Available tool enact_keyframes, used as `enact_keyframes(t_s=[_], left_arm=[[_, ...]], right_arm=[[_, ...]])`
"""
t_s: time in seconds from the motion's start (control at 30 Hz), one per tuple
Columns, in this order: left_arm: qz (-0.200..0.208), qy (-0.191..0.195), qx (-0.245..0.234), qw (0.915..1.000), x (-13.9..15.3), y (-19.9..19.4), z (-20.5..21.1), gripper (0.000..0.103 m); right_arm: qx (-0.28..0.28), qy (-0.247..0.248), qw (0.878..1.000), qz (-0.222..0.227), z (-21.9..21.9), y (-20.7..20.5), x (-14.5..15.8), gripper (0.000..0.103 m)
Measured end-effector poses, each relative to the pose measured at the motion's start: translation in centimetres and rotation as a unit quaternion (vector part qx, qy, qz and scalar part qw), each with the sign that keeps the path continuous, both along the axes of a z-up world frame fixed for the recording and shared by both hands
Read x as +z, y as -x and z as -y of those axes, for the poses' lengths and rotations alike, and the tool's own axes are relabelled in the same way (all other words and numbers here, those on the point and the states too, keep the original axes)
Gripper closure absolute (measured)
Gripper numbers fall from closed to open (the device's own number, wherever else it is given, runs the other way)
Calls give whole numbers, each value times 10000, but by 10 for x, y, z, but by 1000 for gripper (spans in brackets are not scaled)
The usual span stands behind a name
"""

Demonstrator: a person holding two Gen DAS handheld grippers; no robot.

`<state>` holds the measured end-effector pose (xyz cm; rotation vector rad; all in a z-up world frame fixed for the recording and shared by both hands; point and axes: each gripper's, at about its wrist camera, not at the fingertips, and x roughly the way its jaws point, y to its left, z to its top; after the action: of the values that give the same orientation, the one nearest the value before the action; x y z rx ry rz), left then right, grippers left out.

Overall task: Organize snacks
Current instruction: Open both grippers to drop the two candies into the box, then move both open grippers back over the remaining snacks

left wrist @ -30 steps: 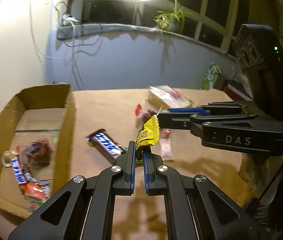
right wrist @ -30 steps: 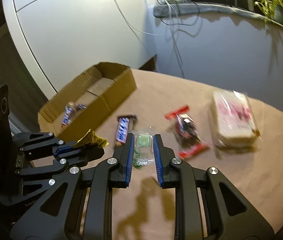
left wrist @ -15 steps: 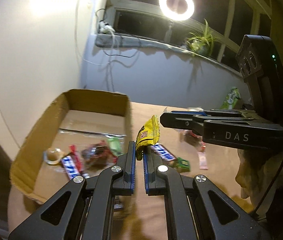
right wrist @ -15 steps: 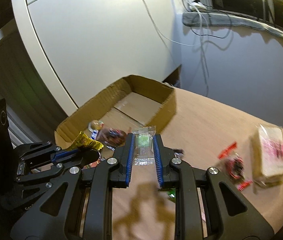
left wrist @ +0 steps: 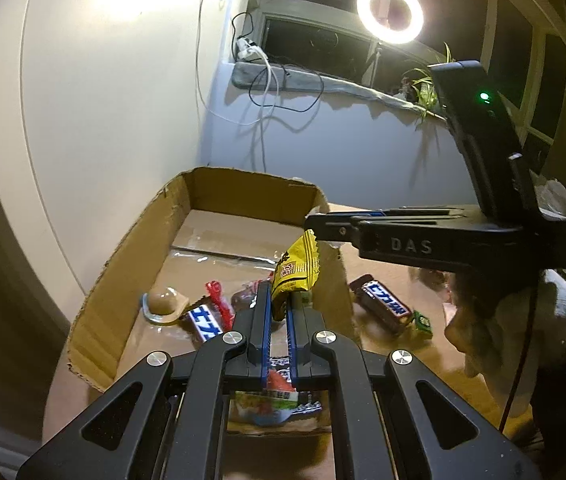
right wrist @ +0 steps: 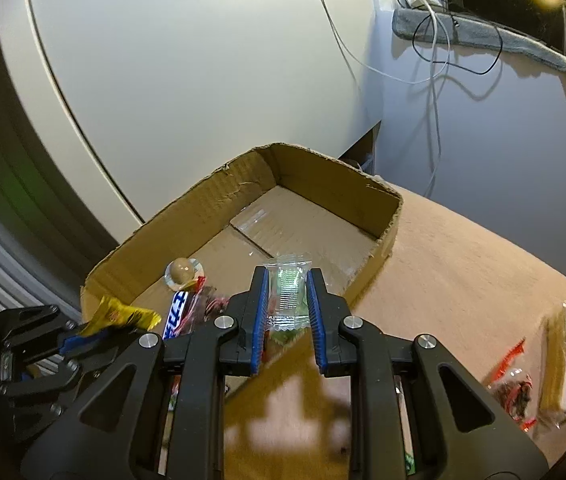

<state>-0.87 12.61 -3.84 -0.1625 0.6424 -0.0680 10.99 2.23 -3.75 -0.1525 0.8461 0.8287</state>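
Through the left wrist camera, our left gripper (left wrist: 279, 320) hangs over the shallow brown corrugated cardboard box (left wrist: 131, 256), jaws nearly closed on the lower end of a crinkly yellow foil snack packet (left wrist: 297, 270). We judge the slick foil could slip early, or catch the box's near wall and fall outside. A blue-labelled chocolate bar (left wrist: 385, 302) lies on the tan table just right of the box.

Through the right wrist camera, our right gripper (right wrist: 287, 308) hovers over the box's near corner, jaws partly closed on a limp clear plastic sachet with green contents (right wrist: 289, 290). Released here, it may land on the box's frayed rim.
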Motion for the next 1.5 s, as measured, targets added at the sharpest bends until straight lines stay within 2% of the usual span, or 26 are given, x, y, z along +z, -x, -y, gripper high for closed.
enact_keyframes(t_s=[0.2,0.27,0.33,0.37,0.4,0.43,0.73,0.87,0.97,1.07,1.33,1.5], left_arm=[[-14,-18,79,10000,-1,-1,-3,97],[-47,-14,89,9999,-1,-2,-5,88],[-62,-21,141,9999,-2,-3,-5,70],[-51,-19,142,9999,-2,-2,-5,70],[-53,-17,142,9999,-2,-2,-5,70],[-48,-10,147,9999,-2,-2,-5,70],[73,28,98,9999,1,1,-2,70],[143,94,20,9999,4,1,4,70],[182,134,-55,9997,6,-1,11,70],[190,118,-181,9996,8,-2,22,70],[156,8,-599,9981,11,-9,60,70],[-4,-33,-866,9962,4,-13,83,70]], right_arm=[[96,70,9999,-13,-13,-3,-5,83],[135,54,9999,-65,-14,-4,-6,82],[103,58,9999,-62,-14,-5,-6,68],[57,46,10000,-42,-13,-5,-5,51],[-8,5,10000,-7,-10,-6,-4,39],[-51,-33,10000,18,-8,-6,-2,36],[-231,-72,9996,110,15,-6,8,35],[-449,-172,9988,118,38,-7,9,35],[-724,-437,9963,136,62,-11,10,35],[-936,-622,9936,-88,90,-20,8,35],[-1049,-408,9936,-64,138,-16,6,35],[-986,-59,9951,-37,163,-3,-7,35]])
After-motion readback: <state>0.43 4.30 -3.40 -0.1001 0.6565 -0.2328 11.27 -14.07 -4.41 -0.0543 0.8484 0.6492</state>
